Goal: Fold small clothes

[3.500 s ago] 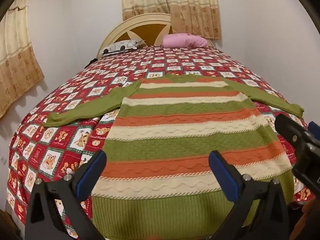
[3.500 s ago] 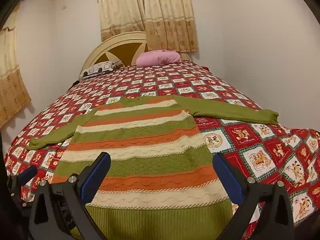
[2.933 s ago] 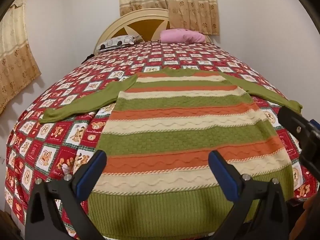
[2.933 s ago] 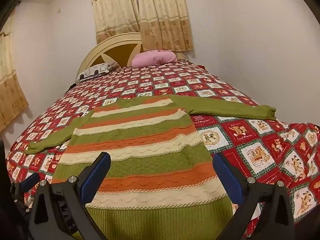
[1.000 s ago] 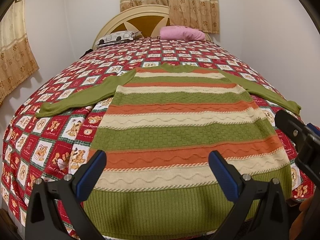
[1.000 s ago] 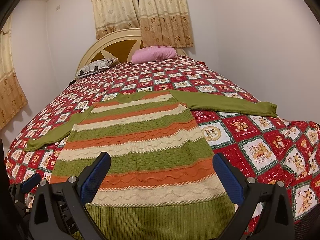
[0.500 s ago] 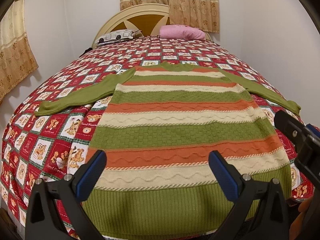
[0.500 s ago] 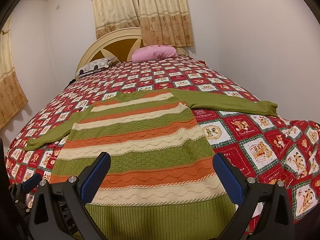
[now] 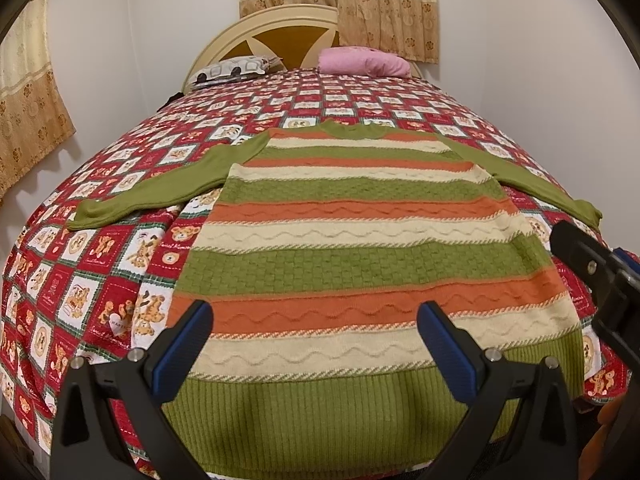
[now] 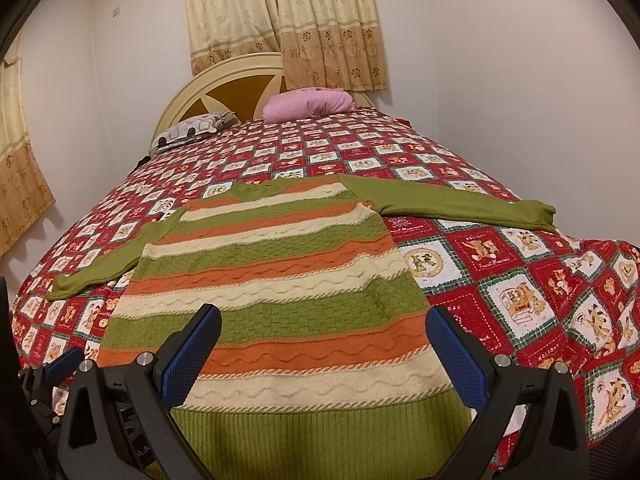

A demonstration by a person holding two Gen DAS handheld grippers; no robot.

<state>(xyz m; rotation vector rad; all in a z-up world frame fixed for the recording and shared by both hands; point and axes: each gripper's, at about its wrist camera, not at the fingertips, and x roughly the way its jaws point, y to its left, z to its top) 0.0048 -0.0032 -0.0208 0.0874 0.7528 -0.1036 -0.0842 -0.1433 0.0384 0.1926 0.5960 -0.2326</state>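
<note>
Left wrist view: a striped knit sweater (image 9: 360, 248) in green, orange and cream lies flat and face-up on a bed (image 9: 100, 280) covered by a red patchwork quilt. Its green ribbed hem is nearest the camera, its collar points away toward the headboard, so its long axis runs straight ahead of the fingers. Both green sleeves stretch out sideways. The left gripper (image 9: 316, 340) hovers just above the hem, level and aimed forward, its blue-padded fingers spread wide and holding nothing. Part of the right gripper (image 9: 592, 268) shows at the right edge, beside the hem's right corner.

Right wrist view: the same sweater (image 10: 272, 280) lies ahead and slightly to the left. The right gripper (image 10: 324, 352) hangs over the hem's right half, fingers wide apart and empty; the right sleeve (image 10: 468, 206) reaches out across the quilt to the right. Each gripper looks closest to its own hem corner, so either could start the fold from there.
</note>
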